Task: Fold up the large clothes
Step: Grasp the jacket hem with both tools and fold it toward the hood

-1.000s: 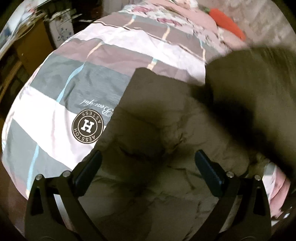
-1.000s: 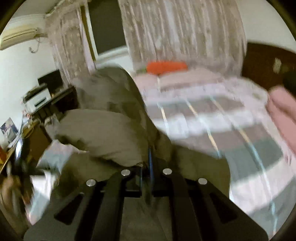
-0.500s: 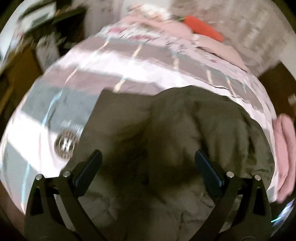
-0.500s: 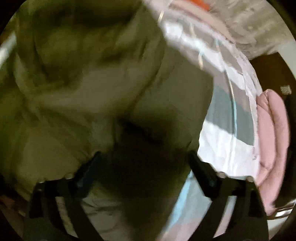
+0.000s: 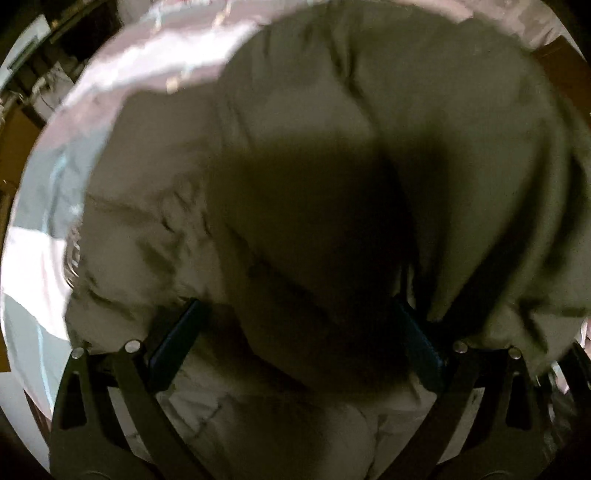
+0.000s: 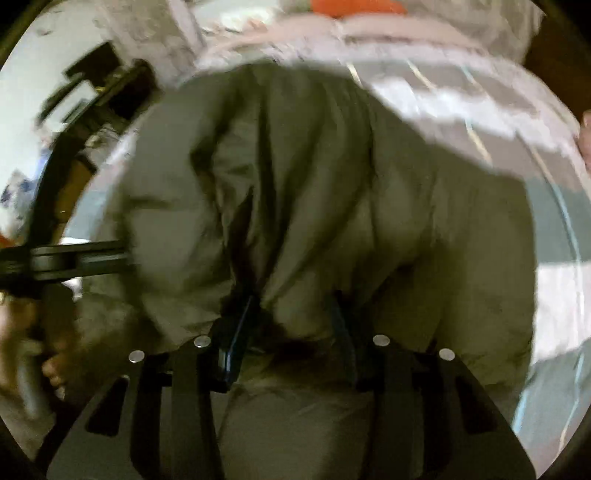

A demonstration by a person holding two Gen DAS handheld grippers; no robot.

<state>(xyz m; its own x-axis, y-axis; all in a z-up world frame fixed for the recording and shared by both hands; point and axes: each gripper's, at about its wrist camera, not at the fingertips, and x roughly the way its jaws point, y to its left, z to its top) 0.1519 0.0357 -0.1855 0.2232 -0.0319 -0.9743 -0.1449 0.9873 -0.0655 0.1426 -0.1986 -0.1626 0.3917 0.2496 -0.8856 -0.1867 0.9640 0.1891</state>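
Observation:
A large olive-green padded jacket (image 5: 332, 177) lies bunched on the bed and fills most of both views. My left gripper (image 5: 295, 332) is open, its jaws wide apart, with a thick fold of the jacket between them. My right gripper (image 6: 291, 332) has its jaws partly apart around a gathered bunch of the jacket (image 6: 314, 221). The fingertips of both grippers are partly buried in fabric. The left gripper's body (image 6: 74, 254) shows at the left edge of the right wrist view.
The striped pink, white and grey bedspread (image 5: 48, 206) shows around the jacket, also in the right wrist view (image 6: 509, 122). An orange pillow (image 6: 354, 5) lies at the head of the bed. Dark furniture (image 6: 96, 88) stands to the left.
The right gripper was shut on the jacket a second ago, opened while swinging down, and now has narrower jaws around a bunch. The jacket was thrown over itself. The left gripper moved in closer, still open.

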